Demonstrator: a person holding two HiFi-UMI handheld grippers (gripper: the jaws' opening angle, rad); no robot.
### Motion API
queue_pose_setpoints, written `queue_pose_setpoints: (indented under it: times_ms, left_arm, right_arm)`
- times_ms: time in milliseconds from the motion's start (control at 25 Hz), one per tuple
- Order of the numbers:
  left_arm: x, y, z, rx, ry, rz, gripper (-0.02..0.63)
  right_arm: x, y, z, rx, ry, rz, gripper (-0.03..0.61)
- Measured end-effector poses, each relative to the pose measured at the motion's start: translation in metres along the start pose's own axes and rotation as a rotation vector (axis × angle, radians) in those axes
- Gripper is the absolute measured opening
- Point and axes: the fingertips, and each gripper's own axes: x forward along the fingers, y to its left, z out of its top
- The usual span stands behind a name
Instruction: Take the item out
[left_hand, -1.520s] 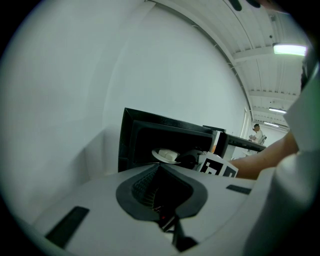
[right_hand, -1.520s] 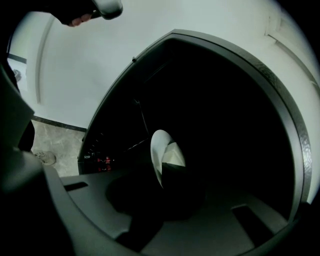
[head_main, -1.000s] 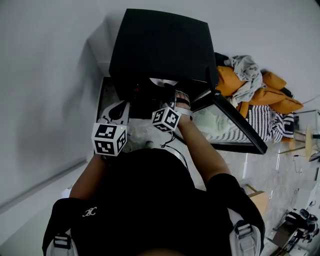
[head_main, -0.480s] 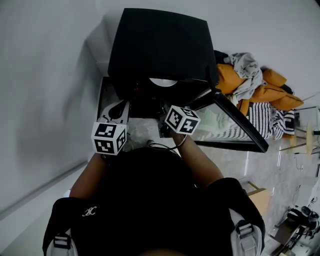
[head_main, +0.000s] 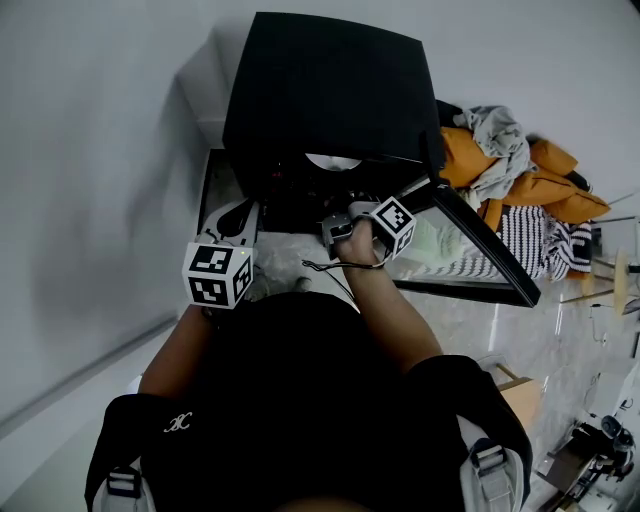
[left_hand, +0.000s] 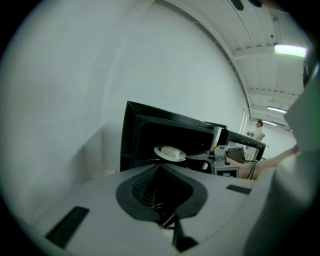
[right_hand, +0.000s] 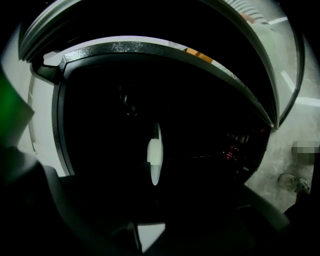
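Note:
A black microwave stands with its door swung open to the right. Inside, near the opening, sits a white plate with pale food on it, also seen in the left gripper view. My right gripper is rolled onto its side at the opening. Its jaws stand open and reach to the plate's near rim. In the right gripper view the plate shows edge-on in the dark cavity. My left gripper rests shut and empty on the counter, left of the opening.
A white wall runs close along the left. A pile of orange, grey and striped cloth lies right of the microwave, behind the open door. A thin cable trails from the right gripper.
The right gripper has rolled onto its side, its marker cube swinging to the right. The plate has stayed in place and the left gripper has not moved.

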Motion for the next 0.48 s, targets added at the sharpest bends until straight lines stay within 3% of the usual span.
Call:
queue_pose_setpoints:
  times_ms: [480]
  left_arm:
    - [-0.004,0.009,0.001,0.006,0.008,0.008,0.008]
  right_arm:
    - [0.016,-0.009,0.0,0.125,-0.036,-0.026,0.098]
